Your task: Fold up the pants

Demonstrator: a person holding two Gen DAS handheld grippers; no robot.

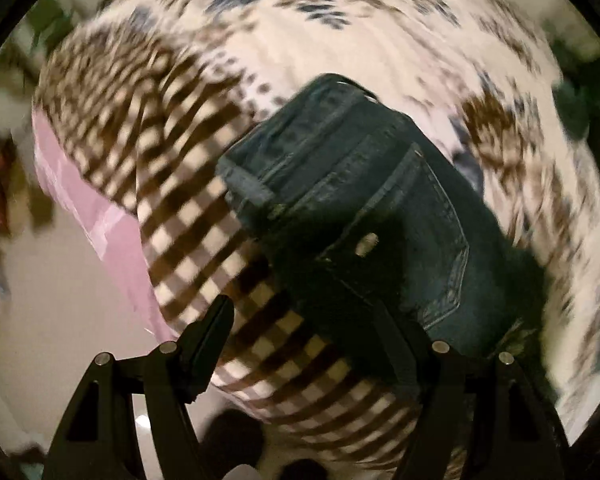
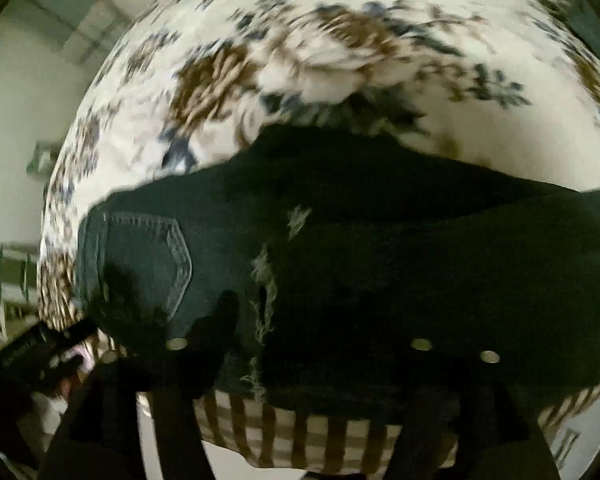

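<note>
The dark blue denim pants (image 1: 364,208) lie on a bed covered by a white bedspread with brown and blue flowers (image 1: 340,40), whose brown-and-cream checked border (image 1: 188,208) hangs over the edge. In the left wrist view they fill the centre of the frame, back pocket up. The left gripper (image 1: 312,344) has its fingers (image 1: 216,328) spread wide at the bottom of the frame. In the right wrist view the pants (image 2: 380,248) stretch across the middle, frayed tears showing. The right gripper (image 2: 324,344) is too dark: whether its fingers are spread or pinching, I cannot tell.
</note>
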